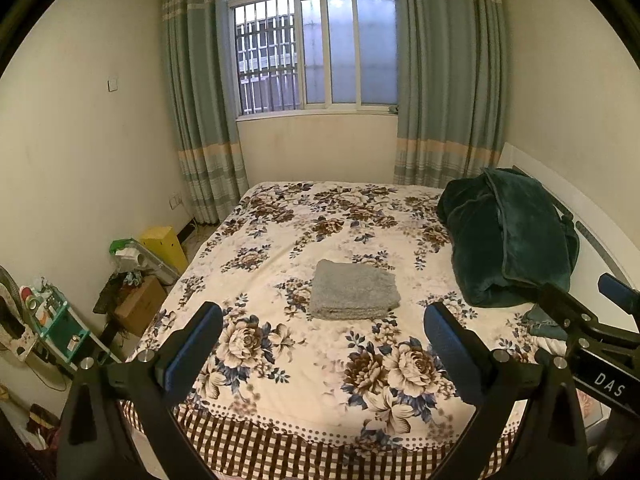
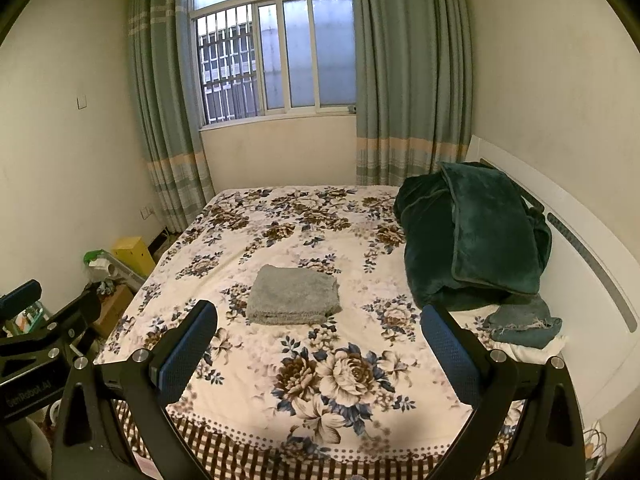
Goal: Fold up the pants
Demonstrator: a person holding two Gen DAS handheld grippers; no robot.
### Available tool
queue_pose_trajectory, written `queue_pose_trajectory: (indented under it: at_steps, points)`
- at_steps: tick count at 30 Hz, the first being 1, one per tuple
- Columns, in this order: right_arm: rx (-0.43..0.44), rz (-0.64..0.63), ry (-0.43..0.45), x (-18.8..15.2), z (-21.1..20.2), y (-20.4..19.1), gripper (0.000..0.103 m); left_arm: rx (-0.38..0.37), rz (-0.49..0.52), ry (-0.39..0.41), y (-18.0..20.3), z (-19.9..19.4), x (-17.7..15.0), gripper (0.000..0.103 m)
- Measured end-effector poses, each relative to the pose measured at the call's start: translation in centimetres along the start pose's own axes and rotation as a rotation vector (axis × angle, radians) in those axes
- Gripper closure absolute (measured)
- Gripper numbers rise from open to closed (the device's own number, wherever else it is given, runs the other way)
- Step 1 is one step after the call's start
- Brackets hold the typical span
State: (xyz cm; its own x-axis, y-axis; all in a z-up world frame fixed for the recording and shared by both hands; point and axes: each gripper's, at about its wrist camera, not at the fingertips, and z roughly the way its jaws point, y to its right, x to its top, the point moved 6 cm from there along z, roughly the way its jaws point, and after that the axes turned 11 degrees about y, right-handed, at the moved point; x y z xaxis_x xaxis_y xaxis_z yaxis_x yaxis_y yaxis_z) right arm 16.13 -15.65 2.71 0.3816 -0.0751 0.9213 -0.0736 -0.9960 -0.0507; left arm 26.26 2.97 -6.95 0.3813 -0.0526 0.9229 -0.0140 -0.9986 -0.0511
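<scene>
Grey pants [image 1: 354,290] lie folded into a flat rectangle in the middle of the flower-print bed [image 1: 280,360]; they also show in the right wrist view [image 2: 294,295]. My left gripper [image 1: 324,344] is open and empty, held above the bed's near edge, well short of the pants. My right gripper [image 2: 319,340] is open and empty too, at about the same distance from them. The right gripper's side shows at the right of the left wrist view [image 1: 592,320]. The left gripper's side shows at the left of the right wrist view [image 2: 44,320].
A dark green blanket [image 2: 476,236] is heaped at the bed's right side by the white headboard [image 2: 592,280]. A folded blue-green denim piece [image 2: 524,322] lies in front of it. Boxes and clutter [image 1: 136,280] stand on the floor left of the bed. A curtained window [image 1: 316,52] is behind.
</scene>
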Motion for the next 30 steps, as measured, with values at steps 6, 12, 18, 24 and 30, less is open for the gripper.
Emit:
queue_pose_trajectory:
  at_steps: [6, 12, 18, 24, 30]
  points:
    - [-0.002, 0.007, -0.001, -0.05, -0.08, -0.11, 0.0, 0.0, 0.001, 0.003, -0.17, 0.0, 0.09, 0.0]
    - [0.002, 0.002, 0.005, 0.04, 0.04, -0.01, 0.0, -0.001, 0.002, 0.005, -0.37, -0.07, 0.19, 0.0]
    - [-0.007, 0.009, 0.015, -0.47, -0.39, -0.32, 0.0, 0.0, 0.001, 0.006, -0.52, -0.16, 0.32, 0.0]
    - [-0.008, 0.01, 0.014, -0.59, -0.62, -0.42, 0.0, -0.002, 0.002, 0.007, -0.61, -0.15, 0.31, 0.0]
    - [-0.012, 0.011, 0.015, -0.66, -0.66, -0.32, 0.0, 0.0, 0.001, 0.006, -0.72, -0.21, 0.51, 0.0]
